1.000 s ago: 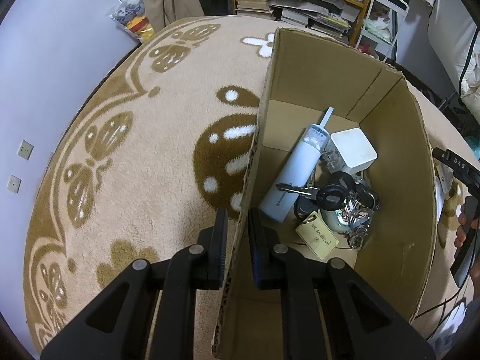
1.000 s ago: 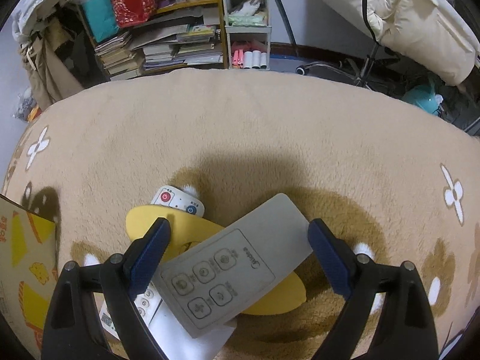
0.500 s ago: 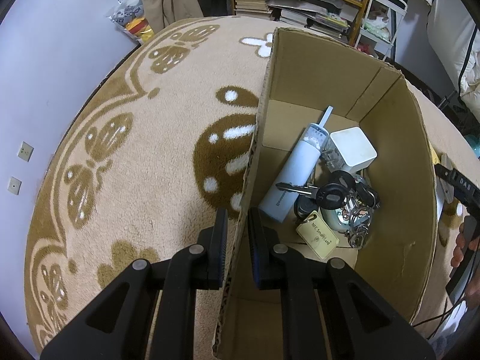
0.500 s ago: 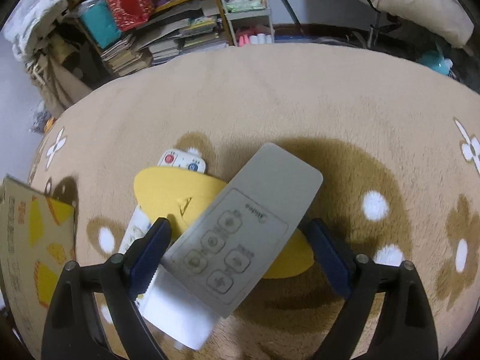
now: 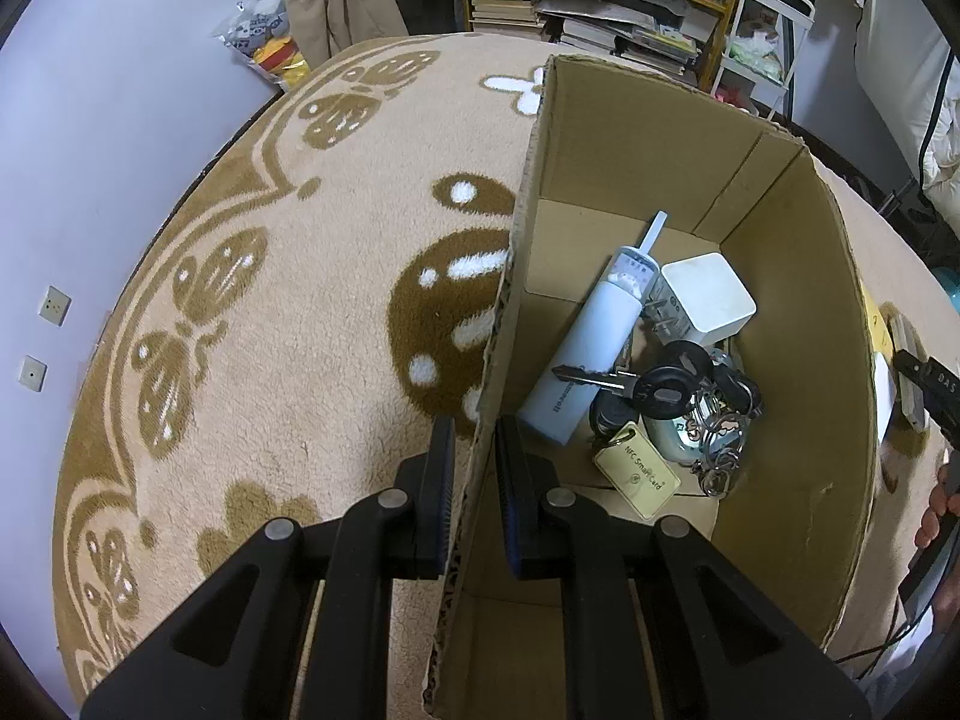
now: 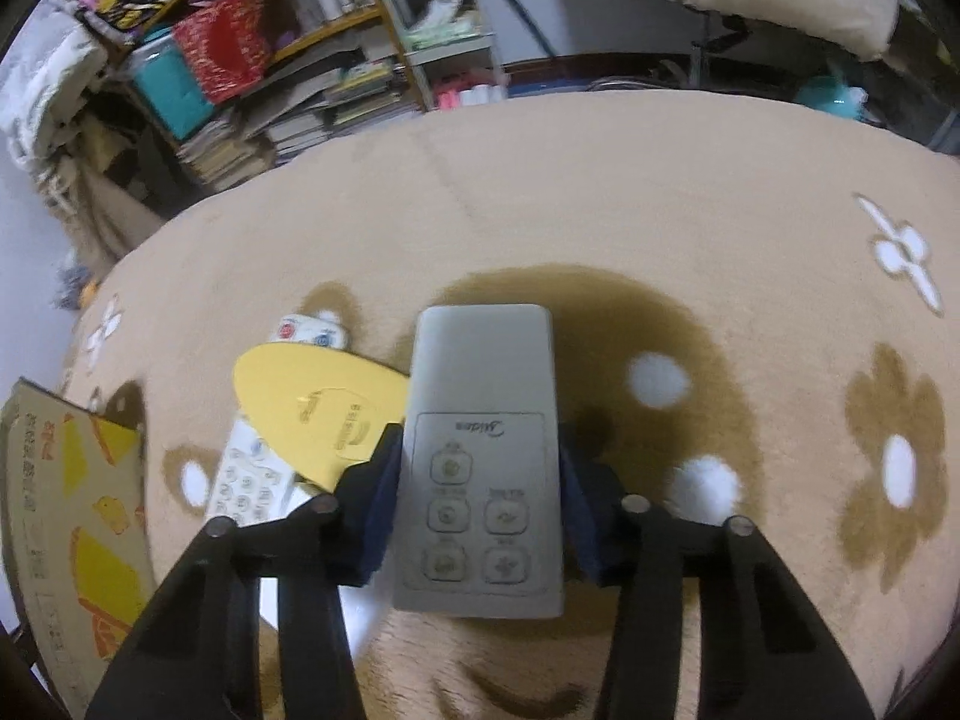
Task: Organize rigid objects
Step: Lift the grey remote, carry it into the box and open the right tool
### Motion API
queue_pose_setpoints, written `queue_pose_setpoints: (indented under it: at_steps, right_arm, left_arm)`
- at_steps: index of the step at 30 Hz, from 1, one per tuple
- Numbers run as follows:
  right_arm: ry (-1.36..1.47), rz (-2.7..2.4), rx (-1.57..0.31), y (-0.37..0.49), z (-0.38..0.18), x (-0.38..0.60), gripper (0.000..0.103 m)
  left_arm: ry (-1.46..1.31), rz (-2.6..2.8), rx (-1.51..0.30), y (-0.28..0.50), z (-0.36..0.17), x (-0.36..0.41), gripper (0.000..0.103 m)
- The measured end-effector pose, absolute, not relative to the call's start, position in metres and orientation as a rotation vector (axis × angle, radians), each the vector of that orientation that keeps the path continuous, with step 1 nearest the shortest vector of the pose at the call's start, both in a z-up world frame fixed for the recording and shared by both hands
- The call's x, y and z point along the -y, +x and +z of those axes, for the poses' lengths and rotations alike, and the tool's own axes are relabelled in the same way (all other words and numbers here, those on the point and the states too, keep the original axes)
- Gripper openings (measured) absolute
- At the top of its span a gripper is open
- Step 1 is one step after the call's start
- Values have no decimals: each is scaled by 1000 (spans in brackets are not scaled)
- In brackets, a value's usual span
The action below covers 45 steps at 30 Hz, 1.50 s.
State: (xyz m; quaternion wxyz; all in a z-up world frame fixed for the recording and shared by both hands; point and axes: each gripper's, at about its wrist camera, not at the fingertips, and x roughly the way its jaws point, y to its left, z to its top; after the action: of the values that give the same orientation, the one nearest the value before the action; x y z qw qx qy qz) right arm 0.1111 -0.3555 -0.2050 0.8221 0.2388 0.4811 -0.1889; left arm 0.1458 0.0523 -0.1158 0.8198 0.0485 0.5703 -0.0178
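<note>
My left gripper (image 5: 477,438) is shut on the near left wall of the open cardboard box (image 5: 798,324), one finger inside and one outside. In the box lie a pale blue bottle (image 5: 594,348), a white cube plug (image 5: 708,300), a bunch of keys (image 5: 666,387) and a yellow tag (image 5: 639,474). My right gripper (image 6: 480,444) points down at the rug, its jaws closing, and its blue pads press on both long edges of a grey remote (image 6: 483,360). Under that remote lie a yellow oval card (image 6: 312,402) and a white remote (image 6: 246,486).
The beige rug (image 6: 660,210) with brown flower patterns spreads to the right. The box's printed outer wall (image 6: 66,504) stands at the left in the right wrist view. Cluttered bookshelves (image 6: 312,72) and a white rack line the back. A person's fingers (image 5: 936,510) show beside the box.
The right gripper's jaws came in from wide apart onto the grey remote, which turned from slanted to straight between them. The view rolled and slid across the rug. The left gripper kept still.
</note>
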Motion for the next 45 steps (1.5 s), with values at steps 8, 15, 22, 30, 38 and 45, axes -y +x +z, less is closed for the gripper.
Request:
queue_pose_setpoints:
  at_steps: [8, 15, 22, 30, 38, 45]
  right_arm:
    - [494, -423, -998, 103, -196, 351, 51]
    - [495, -380, -943, 97, -177, 338, 51]
    - [407, -299, -905, 106, -142, 310, 51]
    - [314, -228, -873, 113, -101, 267, 51]
    - [309, -55, -780, 108, -65, 218, 51]
    - [284, 81, -761, 117, -56, 173, 51]
  left_arm:
    - [100, -38, -1214, 146, -116, -53, 12]
    - [101, -37, -1214, 146, -116, -53, 12]
    - [92, -38, -1214, 145, -116, -53, 12]
    - [97, -38, -1214, 144, -116, -53, 12]
    - [92, -39, -1213, 144, -116, -53, 12]
    - [97, -40, -1209, 146, -116, -52, 12]
